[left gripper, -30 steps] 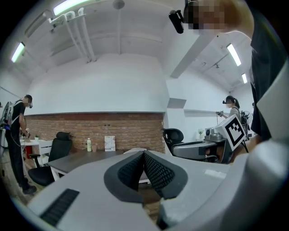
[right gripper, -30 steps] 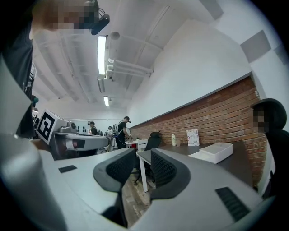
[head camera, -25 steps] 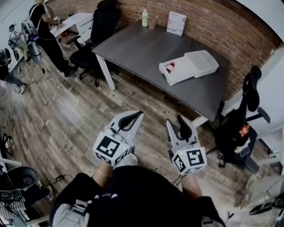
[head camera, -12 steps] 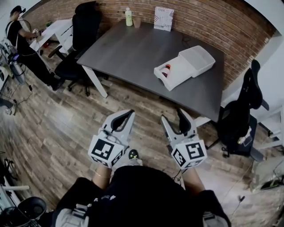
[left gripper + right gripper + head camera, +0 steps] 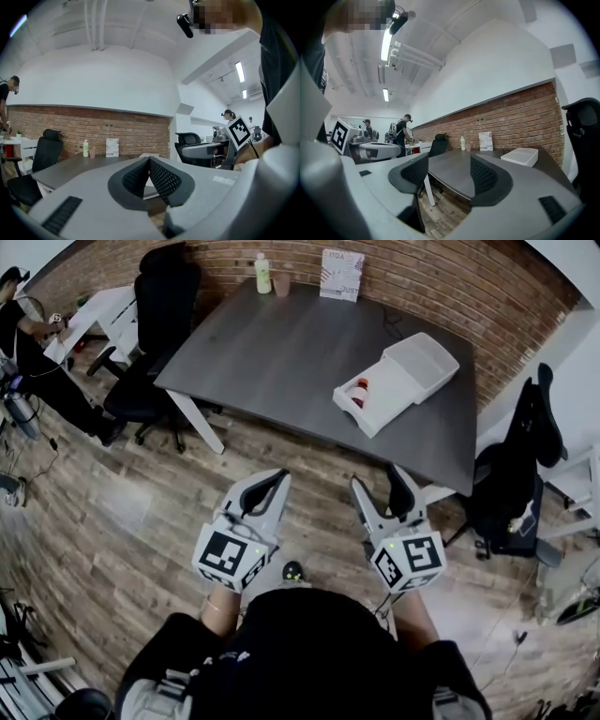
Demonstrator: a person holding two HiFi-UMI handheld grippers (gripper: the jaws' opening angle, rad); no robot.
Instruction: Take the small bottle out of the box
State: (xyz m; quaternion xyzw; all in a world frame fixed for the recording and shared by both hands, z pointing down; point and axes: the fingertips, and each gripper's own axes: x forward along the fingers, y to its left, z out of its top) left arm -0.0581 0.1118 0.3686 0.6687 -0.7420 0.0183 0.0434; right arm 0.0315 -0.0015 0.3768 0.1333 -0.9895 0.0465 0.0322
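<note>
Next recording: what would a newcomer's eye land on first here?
The open white box near the dark table's right end, a small bottle in its nearer half. Nearer the camera, above the wood floor, the left tongs are shut and empty while the right tongs are opening with nothing between them.

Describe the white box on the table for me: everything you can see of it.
The white box looks like plastic or card. It is rectangular and lies open and flat, with a shallow rimmed half toward the brick wall and the other half toward the table's near edge. It sits askew on the dark grey table, near its right end. A small bottle with red on it lies in the near half. Nothing else touches the box.
</note>
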